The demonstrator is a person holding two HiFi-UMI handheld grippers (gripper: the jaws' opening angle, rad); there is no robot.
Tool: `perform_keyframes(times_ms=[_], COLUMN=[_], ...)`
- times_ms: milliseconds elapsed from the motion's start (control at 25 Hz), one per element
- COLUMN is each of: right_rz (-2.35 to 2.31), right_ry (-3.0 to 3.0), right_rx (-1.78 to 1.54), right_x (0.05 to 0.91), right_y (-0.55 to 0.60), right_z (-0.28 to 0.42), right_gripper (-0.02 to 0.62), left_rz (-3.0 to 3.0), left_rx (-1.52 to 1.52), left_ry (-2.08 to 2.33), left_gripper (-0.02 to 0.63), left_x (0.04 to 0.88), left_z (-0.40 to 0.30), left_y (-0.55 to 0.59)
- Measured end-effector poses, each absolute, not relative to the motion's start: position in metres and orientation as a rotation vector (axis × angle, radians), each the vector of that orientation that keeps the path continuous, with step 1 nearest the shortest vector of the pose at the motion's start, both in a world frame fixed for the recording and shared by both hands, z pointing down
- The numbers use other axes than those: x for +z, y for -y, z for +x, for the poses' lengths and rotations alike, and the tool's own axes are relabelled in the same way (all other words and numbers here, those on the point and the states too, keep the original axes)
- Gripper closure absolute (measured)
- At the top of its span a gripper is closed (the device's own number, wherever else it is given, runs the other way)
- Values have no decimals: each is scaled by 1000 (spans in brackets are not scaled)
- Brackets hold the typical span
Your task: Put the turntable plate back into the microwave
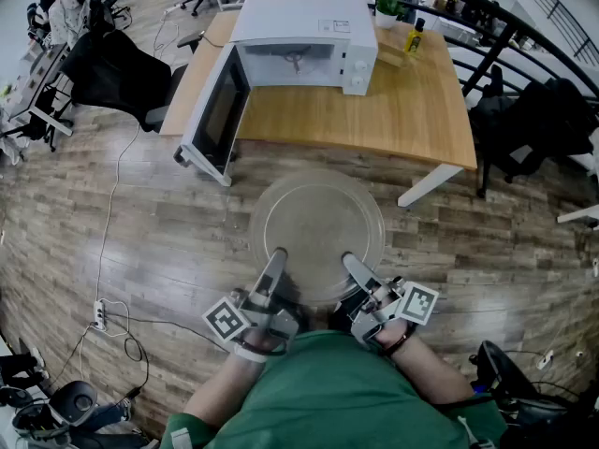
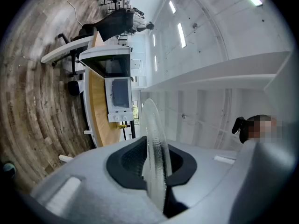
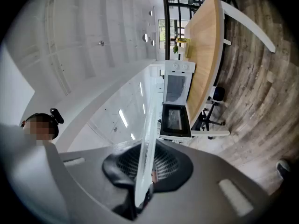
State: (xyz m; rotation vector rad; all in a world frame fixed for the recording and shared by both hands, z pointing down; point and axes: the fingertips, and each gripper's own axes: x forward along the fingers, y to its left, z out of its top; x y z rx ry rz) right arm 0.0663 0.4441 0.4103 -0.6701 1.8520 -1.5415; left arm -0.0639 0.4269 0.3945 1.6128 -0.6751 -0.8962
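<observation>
Head view: the left gripper (image 1: 277, 254) and right gripper (image 1: 348, 261) are holding the glass plate (image 1: 316, 221) over the floor (image 1: 140, 241), well short of the open microwave (image 1: 304, 52) on the table (image 1: 374, 115). Left gripper view: the jaws are pinching the plate's rim (seen edge-on). Right gripper view: the jaws are clamping it likewise.

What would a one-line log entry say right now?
turntable plate: held over floor | left gripper: shut on rim | right gripper: shut on rim | microwave: on table, door open
</observation>
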Motion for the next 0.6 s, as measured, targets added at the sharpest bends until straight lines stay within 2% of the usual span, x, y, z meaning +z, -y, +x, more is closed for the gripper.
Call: perform_keyframes(times_ms=[600], right_rz=[-689], right_ry=[-1894], right_rx=[-1500], right_x=[396], right_y=[-439], right_z=[12], right_gripper=[551], left_rz=[1612], left_rx=[-922], left_ry=[637], left_gripper=[566], left_x=[384], left_z=[-118], left_y=[-420])
